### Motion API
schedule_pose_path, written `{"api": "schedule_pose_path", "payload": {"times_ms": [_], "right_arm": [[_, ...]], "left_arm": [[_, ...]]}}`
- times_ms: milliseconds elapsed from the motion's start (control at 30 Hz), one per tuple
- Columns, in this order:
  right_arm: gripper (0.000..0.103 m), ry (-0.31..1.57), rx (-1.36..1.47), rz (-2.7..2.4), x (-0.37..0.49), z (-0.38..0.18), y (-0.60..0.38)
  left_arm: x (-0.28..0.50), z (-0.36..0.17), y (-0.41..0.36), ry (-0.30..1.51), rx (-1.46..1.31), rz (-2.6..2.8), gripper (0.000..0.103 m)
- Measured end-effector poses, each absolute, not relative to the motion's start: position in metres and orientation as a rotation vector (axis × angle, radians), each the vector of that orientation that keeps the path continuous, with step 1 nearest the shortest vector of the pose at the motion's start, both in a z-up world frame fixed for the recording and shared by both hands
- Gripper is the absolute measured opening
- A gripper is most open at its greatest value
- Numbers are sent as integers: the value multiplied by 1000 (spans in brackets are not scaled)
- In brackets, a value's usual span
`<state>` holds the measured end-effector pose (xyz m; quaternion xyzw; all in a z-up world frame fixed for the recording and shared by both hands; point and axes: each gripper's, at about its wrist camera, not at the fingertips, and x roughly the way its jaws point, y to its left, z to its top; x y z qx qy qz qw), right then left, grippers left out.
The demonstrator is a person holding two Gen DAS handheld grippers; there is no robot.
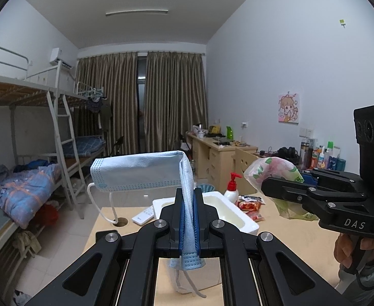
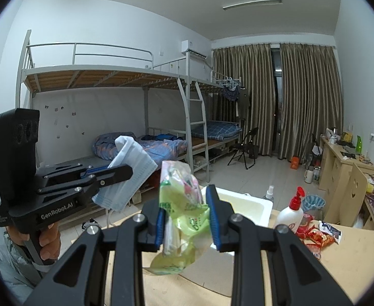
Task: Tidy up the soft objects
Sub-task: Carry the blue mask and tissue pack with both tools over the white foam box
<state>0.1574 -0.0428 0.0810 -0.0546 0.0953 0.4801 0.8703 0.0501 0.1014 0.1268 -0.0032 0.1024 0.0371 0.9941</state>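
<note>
Left gripper (image 1: 189, 219) pinches a blue face mask (image 1: 146, 172); right gripper (image 2: 187, 216) clamps a soft tissue pack (image 2: 184, 204) — both aloft. Next, by judgement — lowering into the white foam box (image 1: 238, 216) at twelve o'clock.

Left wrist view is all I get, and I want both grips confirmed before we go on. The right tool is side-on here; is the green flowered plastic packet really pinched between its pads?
Observer: Yes. In the right wrist view the blue pads of the right tool press the green flowered plastic packet from both sides.
Operator: Does the packet hang below it?
Observer: Yes, its lower end droops under the pads, above the beige tabletop.
Operator: And my blue pleated face mask from that side?
Observer: The left tool is shut on the blue pleated face mask, which droops under it, ear loop dangling.
</note>
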Motion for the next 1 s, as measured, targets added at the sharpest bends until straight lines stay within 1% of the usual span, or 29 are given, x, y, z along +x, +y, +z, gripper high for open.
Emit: {"api": "schedule_pose_path", "payload": {"times_ms": [233,700,1000], "right_arm": [[34,193,-100,999,168,90,-42],[34,233,-92,971,195,88,-25],[34,274,-121,963,213,80,-7]], "left_arm": [[74,136,102,218,-12,58,6],[124,133,114,255,-24,36,6],[164,118,124,310,-41,-1,6]]}}
